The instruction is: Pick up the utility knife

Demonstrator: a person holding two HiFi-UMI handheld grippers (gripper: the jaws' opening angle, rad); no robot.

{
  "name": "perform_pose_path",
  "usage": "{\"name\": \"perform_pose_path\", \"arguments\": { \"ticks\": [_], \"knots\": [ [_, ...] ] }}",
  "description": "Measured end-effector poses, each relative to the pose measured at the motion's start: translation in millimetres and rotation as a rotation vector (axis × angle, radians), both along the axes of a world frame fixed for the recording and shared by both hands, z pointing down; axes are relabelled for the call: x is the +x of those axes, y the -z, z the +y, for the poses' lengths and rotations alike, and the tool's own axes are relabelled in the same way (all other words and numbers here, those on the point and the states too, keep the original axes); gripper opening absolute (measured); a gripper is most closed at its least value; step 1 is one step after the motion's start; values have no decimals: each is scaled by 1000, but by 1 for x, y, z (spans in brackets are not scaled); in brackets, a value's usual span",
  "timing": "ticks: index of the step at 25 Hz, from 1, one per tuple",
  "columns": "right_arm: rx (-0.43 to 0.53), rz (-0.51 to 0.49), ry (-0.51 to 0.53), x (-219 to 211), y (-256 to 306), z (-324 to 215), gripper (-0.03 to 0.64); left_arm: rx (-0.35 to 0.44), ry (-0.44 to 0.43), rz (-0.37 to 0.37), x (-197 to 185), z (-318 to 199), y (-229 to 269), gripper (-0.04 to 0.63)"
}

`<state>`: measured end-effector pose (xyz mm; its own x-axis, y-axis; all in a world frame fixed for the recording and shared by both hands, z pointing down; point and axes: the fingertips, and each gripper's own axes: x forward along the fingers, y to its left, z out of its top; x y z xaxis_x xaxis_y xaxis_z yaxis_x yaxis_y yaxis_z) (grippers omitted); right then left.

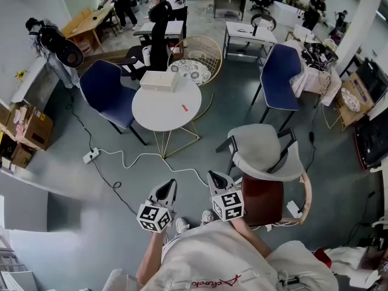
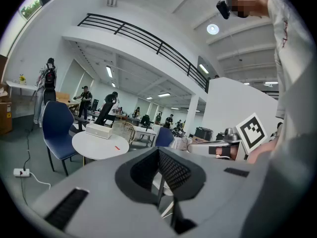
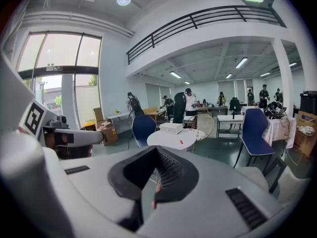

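Note:
The utility knife point(image 1: 184, 108) is a small red thing lying on the round white table point(image 1: 157, 111), far ahead of both grippers. It shows as a red dash in the left gripper view point(image 2: 117, 147) and in the right gripper view point(image 3: 181, 142). My left gripper point(image 1: 167, 188) and right gripper point(image 1: 216, 178) are held side by side near my body, over the floor, both pointing toward the table. The jaws of each are shut with nothing between them point(image 2: 159, 151) point(image 3: 157, 150).
A white box point(image 1: 159, 80) sits on the table's far side. Blue chairs point(image 1: 109, 93) point(image 1: 280, 71) and a wicker chair point(image 1: 203, 56) ring the table. A grey chair point(image 1: 267, 153) stands just right of my grippers. A power strip point(image 1: 91, 156) and white cable lie on the floor.

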<state>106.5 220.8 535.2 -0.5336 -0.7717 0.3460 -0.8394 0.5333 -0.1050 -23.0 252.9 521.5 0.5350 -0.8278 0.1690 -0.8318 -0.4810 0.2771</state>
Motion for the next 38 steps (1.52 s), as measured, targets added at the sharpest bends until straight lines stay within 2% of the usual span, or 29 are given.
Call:
{"name": "perform_pose_path", "arguments": {
  "ticks": [14, 21, 31, 38],
  "knots": [
    [1, 5, 27, -10, -1, 3, 15, 1, -3, -5, -1, 1, 1, 12],
    [8, -41, 53, -11, 3, 1, 17, -5, 11, -4, -3, -1, -1, 12],
    [21, -23, 33, 18, -1, -9, 17, -13, 0, -17, 19, -15, -2, 12],
    [11, -45, 33, 41, -13, -20, 17, -12, 12, -43, 37, -29, -5, 12]
  ]
}}
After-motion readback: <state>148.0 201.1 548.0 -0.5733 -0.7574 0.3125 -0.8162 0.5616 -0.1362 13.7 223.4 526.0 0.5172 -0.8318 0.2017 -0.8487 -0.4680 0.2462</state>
